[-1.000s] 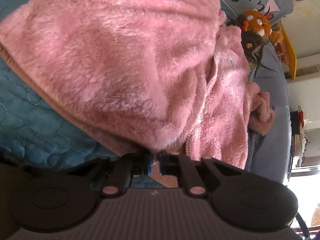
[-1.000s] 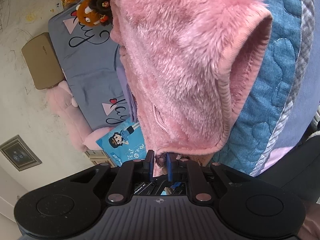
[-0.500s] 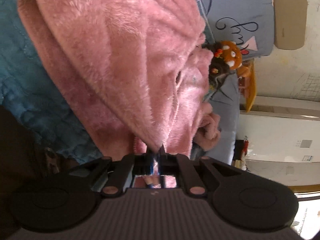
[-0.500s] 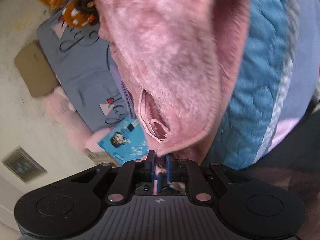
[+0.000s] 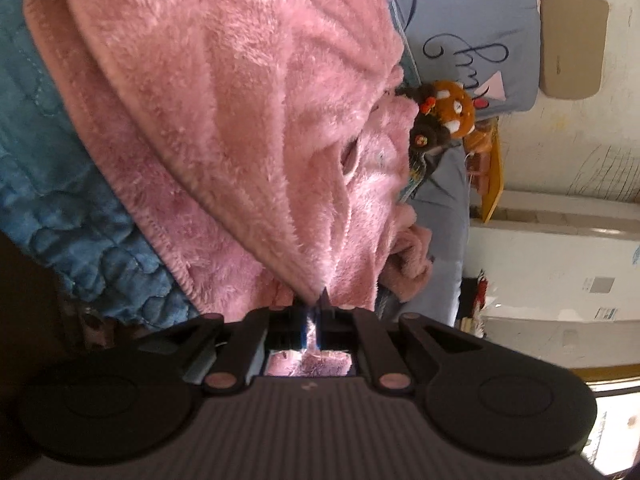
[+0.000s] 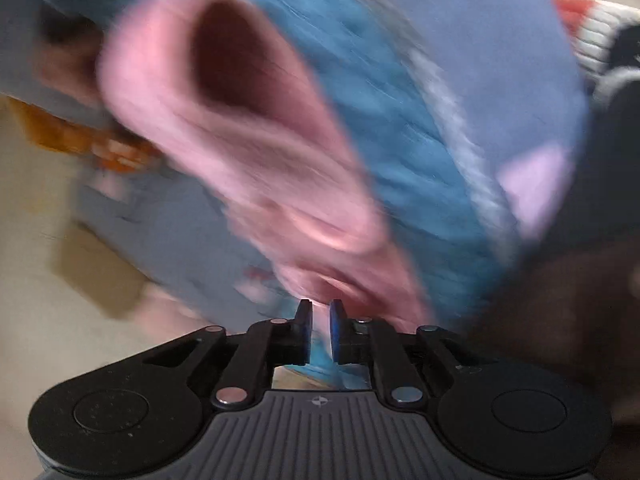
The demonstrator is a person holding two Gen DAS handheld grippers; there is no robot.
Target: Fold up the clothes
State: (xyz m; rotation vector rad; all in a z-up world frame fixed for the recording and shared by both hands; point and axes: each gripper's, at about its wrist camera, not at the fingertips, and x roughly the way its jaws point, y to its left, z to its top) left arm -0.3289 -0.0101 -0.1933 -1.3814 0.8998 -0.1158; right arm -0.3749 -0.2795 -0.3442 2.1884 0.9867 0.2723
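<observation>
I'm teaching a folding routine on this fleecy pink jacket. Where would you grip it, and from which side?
Probably the stitched hem band of the pink jacket, approached edge-on from its open bottom edge. That band is flatter and firmer than the thick pile, so narrow jaws can pinch it. The left gripper is clamped on such an edge.

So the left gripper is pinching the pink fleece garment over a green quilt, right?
Not green: in the left wrist view the left gripper is pinching the pink fleece garment over a blue quilt.
</observation>
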